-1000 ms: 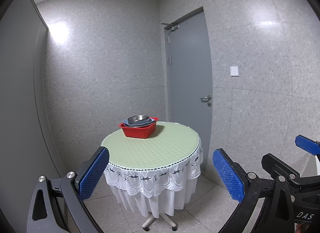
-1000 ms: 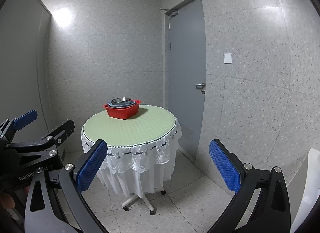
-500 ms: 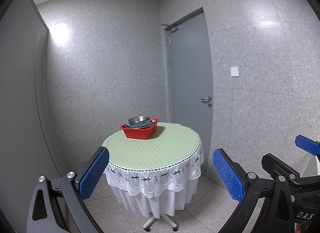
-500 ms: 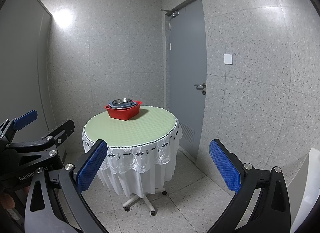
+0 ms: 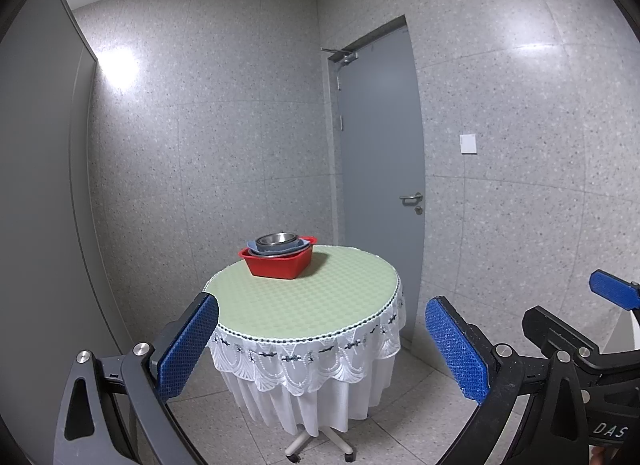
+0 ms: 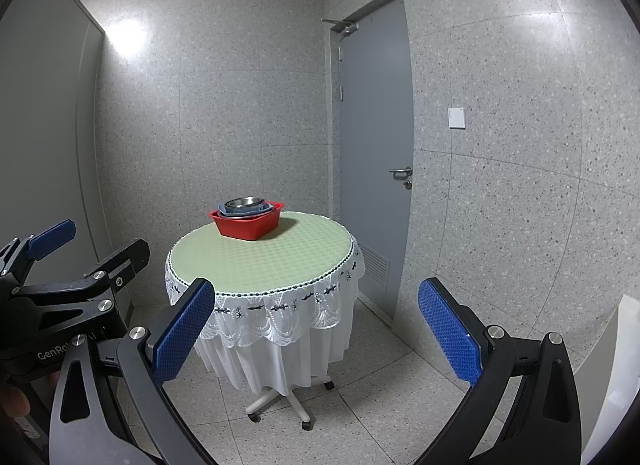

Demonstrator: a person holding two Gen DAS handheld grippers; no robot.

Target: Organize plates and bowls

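A red basin [image 5: 278, 262] stands at the far side of a round table [image 5: 304, 305] with a green cover. In it sit a blue dish and a steel bowl [image 5: 277, 240] stacked on top. The same basin [image 6: 248, 224] and steel bowl [image 6: 241, 201] show in the right wrist view. My left gripper [image 5: 320, 339] is open and empty, well short of the table's near edge. My right gripper [image 6: 314, 325] is open and empty, also back from the table. The left gripper's body [image 6: 64, 289] shows at the left of the right wrist view.
The table has a white lace skirt [image 5: 308, 361] and a wheeled foot [image 6: 280, 401]. A grey door [image 5: 380, 169] with a handle is behind it on the right. Speckled grey walls close in behind. A white object [image 6: 612, 377] is at the far right.
Both views have drifted very slightly towards the table. The basin and bowls have not moved. Both grippers stay open.
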